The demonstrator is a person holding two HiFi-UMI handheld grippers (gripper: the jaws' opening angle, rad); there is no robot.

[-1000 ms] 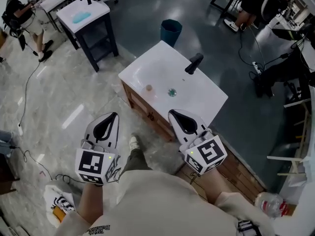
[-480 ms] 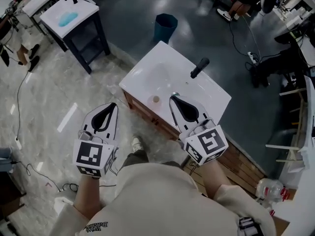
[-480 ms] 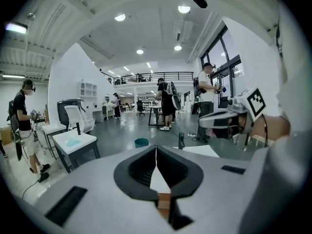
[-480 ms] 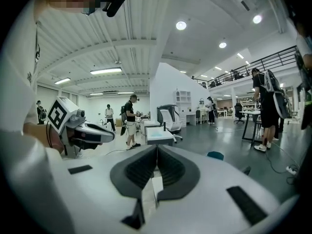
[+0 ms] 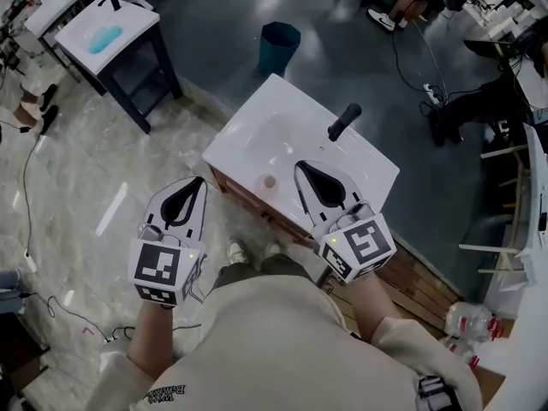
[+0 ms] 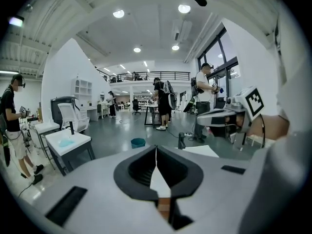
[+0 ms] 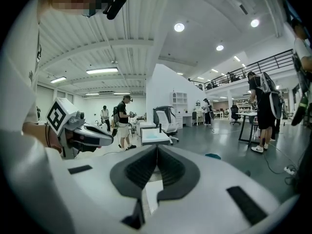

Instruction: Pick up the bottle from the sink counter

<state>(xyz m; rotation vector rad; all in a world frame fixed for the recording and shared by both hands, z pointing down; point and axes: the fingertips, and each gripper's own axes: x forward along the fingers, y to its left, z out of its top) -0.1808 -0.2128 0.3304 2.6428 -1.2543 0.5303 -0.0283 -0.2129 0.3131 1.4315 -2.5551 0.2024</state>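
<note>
— Where's the bottle?

— The small tan-topped bottle (image 5: 269, 181) stands on the white rectangular sink counter (image 5: 248, 127), right at its front edge, on the side away from the black lever faucet (image 5: 344, 121). From above I only see its round top.

— And the tongs?

— The right white-and-black gripper (image 5: 298, 165) hangs over the counter's front part, just beside the bottle, apart from it. Its jaws are pressed together with nothing between them. The left white-and-black gripper (image 5: 199, 179) is off the counter's front corner, over the pale marble floor (image 5: 94, 169), jaws likewise together and empty.

— Anything behind?

— A teal round bin (image 5: 280, 39) stands beyond the counter's far corner.
</note>
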